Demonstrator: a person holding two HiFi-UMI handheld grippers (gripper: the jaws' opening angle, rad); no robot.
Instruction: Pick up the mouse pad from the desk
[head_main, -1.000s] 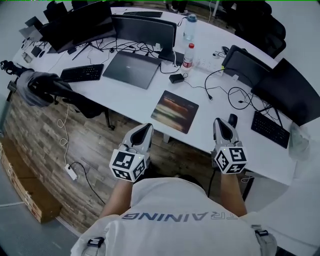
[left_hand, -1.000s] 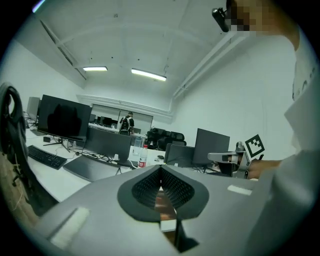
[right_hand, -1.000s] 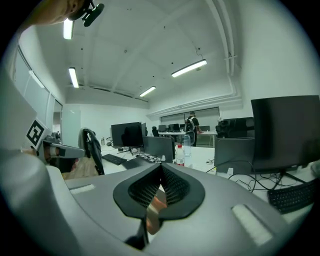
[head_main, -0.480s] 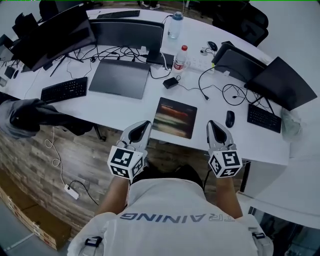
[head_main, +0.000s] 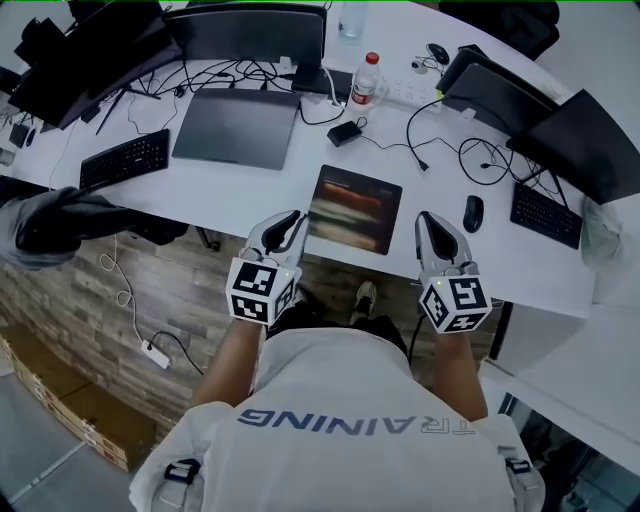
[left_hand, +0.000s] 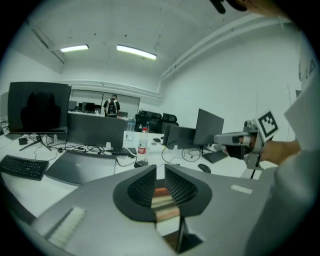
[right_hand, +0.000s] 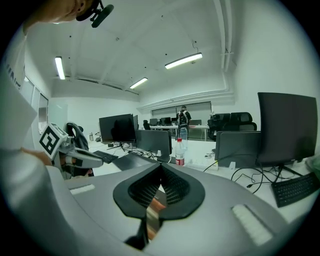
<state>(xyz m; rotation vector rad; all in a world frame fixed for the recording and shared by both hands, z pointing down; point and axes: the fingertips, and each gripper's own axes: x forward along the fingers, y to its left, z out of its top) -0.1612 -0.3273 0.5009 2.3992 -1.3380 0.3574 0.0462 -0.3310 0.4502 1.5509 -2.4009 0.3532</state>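
The mouse pad (head_main: 355, 195), dark with blurred coloured stripes, lies flat near the desk's front edge (head_main: 330, 258). My left gripper (head_main: 293, 218) is over the desk edge just left of the pad's near corner. Its jaws are opening, with a narrow gap (left_hand: 160, 167) and nothing between them. Through that gap the striped mouse pad (left_hand: 164, 207) shows beyond. My right gripper (head_main: 427, 218) hovers just right of the pad, not touching it. Its tips meet (right_hand: 161, 166) with nothing held.
A black mouse (head_main: 473, 213) lies right of the pad, with a keyboard (head_main: 545, 215) further right. Behind are a closed laptop (head_main: 235, 127), a power adapter (head_main: 343, 133), a bottle (head_main: 366, 80), loose cables (head_main: 440, 150) and monitors. A chair with a jacket (head_main: 60, 225) stands at left.
Both grippers have moved forward from in front of the desk to its edge, one on each side of the mouse pad. The left jaws have parted slightly.
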